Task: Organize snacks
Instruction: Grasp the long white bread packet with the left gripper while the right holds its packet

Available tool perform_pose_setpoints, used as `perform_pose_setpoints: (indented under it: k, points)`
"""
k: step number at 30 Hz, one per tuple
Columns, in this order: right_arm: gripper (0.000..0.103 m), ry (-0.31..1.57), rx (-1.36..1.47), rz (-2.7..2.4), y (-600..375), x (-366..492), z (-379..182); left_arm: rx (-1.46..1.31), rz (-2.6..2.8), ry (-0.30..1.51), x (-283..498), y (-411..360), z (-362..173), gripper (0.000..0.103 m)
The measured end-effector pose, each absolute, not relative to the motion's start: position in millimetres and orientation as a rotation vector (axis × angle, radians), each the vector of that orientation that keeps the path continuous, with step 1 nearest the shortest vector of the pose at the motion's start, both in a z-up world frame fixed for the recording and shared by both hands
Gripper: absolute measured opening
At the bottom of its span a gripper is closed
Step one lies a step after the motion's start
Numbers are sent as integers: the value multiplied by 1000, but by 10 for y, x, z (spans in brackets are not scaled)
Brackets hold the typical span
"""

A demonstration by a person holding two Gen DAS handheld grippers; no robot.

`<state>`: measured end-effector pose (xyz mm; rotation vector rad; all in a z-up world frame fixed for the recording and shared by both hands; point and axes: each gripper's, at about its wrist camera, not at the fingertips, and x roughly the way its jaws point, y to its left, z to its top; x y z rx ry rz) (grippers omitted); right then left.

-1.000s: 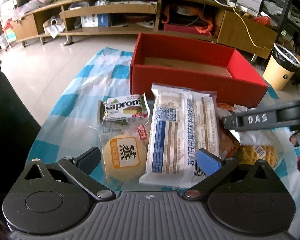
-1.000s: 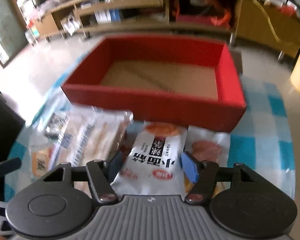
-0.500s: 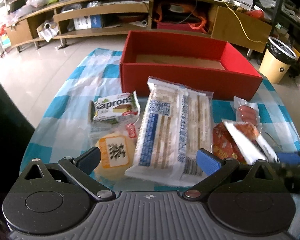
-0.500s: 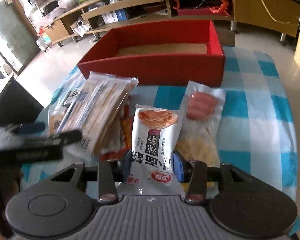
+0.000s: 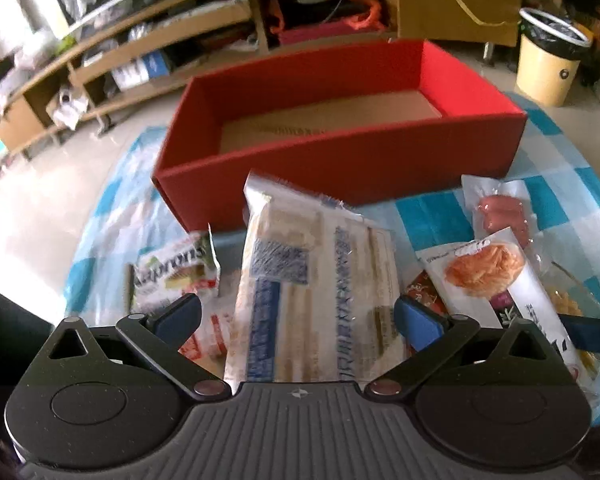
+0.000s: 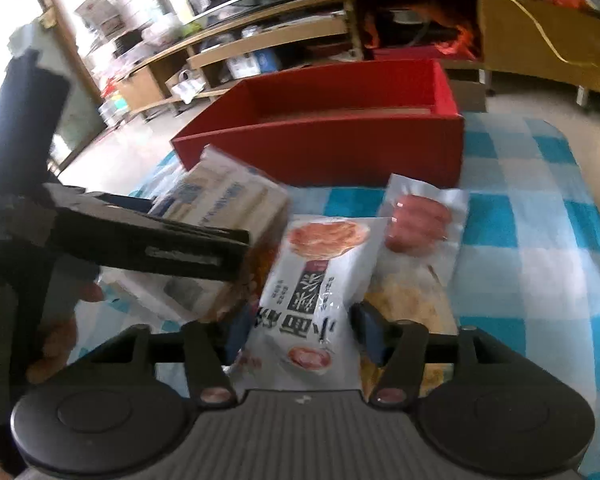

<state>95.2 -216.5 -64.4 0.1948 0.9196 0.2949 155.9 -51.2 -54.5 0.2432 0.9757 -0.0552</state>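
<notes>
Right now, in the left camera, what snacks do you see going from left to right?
Kaprons pack → long biscuit pack → noodle pack. The sausage pack sits behind the noodle pack, so its place is unclear.

Both fisheye views are lit by soft daylight, with no hard shadows cast on the checked tablecloth (image 5: 560,208). In the right wrist view, strong light is admitted through a window (image 6: 108,12) at the upper left, where detail is washed out to white. A pale glare is spread over the floor (image 5: 40,208) in the left wrist view. Straight lines, such as the shelf unit (image 5: 160,44), are bent towards the edges, and the corners are darkened to black. Motion blur is seen on the long biscuit packet (image 5: 312,280) and on the left gripper (image 6: 160,246) crossing the right wrist view. The background is rendered slightly soft.
</notes>
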Motion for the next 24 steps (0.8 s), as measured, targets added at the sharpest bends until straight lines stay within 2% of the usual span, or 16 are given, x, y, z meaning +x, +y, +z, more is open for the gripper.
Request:
perform_pose_setpoints:
  k: [4, 9, 12, 13, 15, 17, 24]
  points:
    - [59, 915, 218, 298, -2212, 919, -639, 211, -59, 984, 1582, -527, -483, 103]
    - [58, 902, 201, 261, -2266, 928, -656, 399, -46, 969, 1527, -789, -579, 103]
    - [53, 901, 160, 256, -2233, 911, -664, 461, -41, 972, 1540, -905, -644, 103]
    - [51, 902, 140, 253, -2221, 902, -663, 464, -45, 973, 1540, -919, -649, 102]
    - [49, 901, 125, 253, -2239, 875, -664, 464, -55, 981, 1518, -901, -628, 90]
    - [46, 902, 138, 249, -2277, 850, -656, 449, -61, 998, 1465, -820, -589, 86]
    - [45, 908, 217, 244, -2381, 654, -567, 252, -91, 1064, 1027, -309, -447, 80]
